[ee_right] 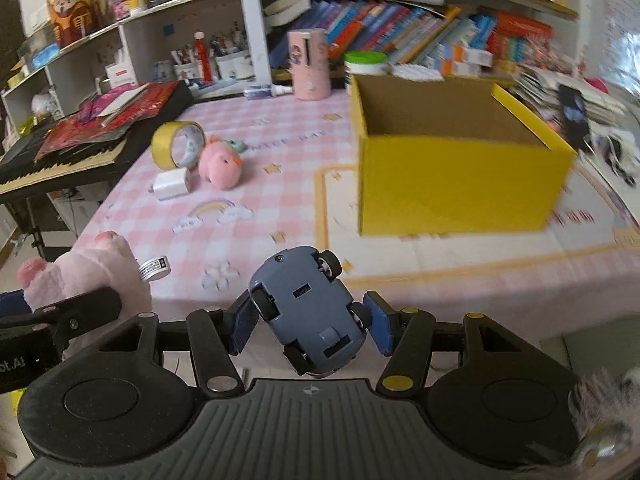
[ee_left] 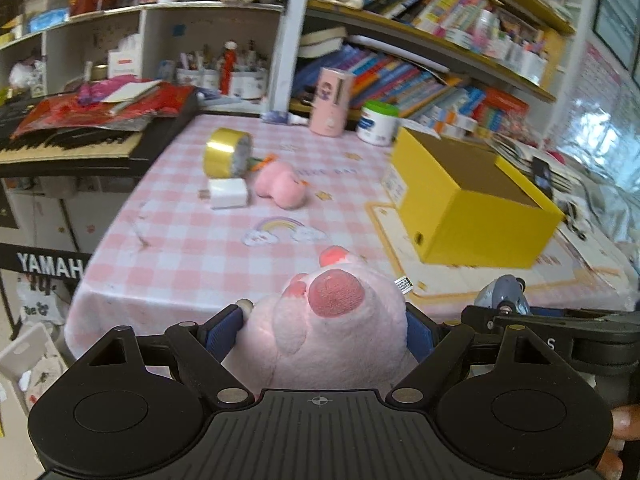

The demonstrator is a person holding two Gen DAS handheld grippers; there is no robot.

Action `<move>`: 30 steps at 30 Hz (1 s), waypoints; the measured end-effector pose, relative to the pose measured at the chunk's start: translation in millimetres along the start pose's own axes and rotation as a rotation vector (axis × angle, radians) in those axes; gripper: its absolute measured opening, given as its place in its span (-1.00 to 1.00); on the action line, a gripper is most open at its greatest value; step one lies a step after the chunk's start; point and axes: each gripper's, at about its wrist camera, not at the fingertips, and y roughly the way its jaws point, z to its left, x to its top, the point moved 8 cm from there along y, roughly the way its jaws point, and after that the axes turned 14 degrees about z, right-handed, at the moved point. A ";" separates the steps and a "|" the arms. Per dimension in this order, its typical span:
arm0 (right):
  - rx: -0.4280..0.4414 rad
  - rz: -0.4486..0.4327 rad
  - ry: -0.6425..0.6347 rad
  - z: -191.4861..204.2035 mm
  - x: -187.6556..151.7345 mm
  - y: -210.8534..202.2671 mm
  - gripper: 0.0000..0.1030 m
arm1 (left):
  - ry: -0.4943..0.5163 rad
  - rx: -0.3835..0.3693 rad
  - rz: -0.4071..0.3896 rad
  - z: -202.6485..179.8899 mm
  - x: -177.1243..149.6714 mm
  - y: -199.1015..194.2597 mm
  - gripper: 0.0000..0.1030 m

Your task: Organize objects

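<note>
the yellow box (ee_right: 460, 184) stood open on the pink checked table (ee_right: 280, 200), and its visible interior (bare brown card) held nothing. the left gripper (ee_left: 326, 330) clasped a pink plush toy (ee_left: 332, 332) near the table's front edge, while the right gripper (ee_right: 310, 322) gripped a blue toy car (ee_right: 308, 312). only the right wrist view showed the car's underside; in the left it just peeked out.

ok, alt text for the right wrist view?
The right gripper jaws clamp a blue toy car, underside up, over a pink checked table. An open yellow box stands ahead on the right; gold tape, a white charger and a pink plush lie left.
</note>
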 end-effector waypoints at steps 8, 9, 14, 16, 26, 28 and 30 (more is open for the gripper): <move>-0.069 -0.005 0.113 -36.9 -32.7 -25.6 0.06 | 0.106 -0.081 0.009 -40.6 -7.9 -1.1 0.65; -0.076 -0.005 0.123 -40.8 -35.5 -27.7 0.06 | 0.112 -0.088 0.012 -43.9 -8.1 -0.5 0.65; -0.108 -0.006 0.166 -59.2 -47.8 -36.5 0.06 | 0.153 -0.118 0.022 -64.4 -10.1 3.3 0.65; -0.117 -0.004 0.185 -67.9 -51.9 -39.0 0.06 | 0.172 -0.131 0.026 -73.3 -10.3 5.0 0.65; -0.150 -0.003 0.263 -108.0 -59.2 -48.0 0.06 | 0.244 -0.171 0.037 -114.0 -3.0 16.7 0.65; -0.153 -0.004 0.271 -114.1 -56.8 -48.0 0.06 | 0.252 -0.173 0.036 -118.9 0.5 18.8 0.64; -0.155 -0.006 0.276 -120.0 -54.1 -47.9 0.06 | 0.260 -0.175 0.034 -124.0 4.5 21.3 0.64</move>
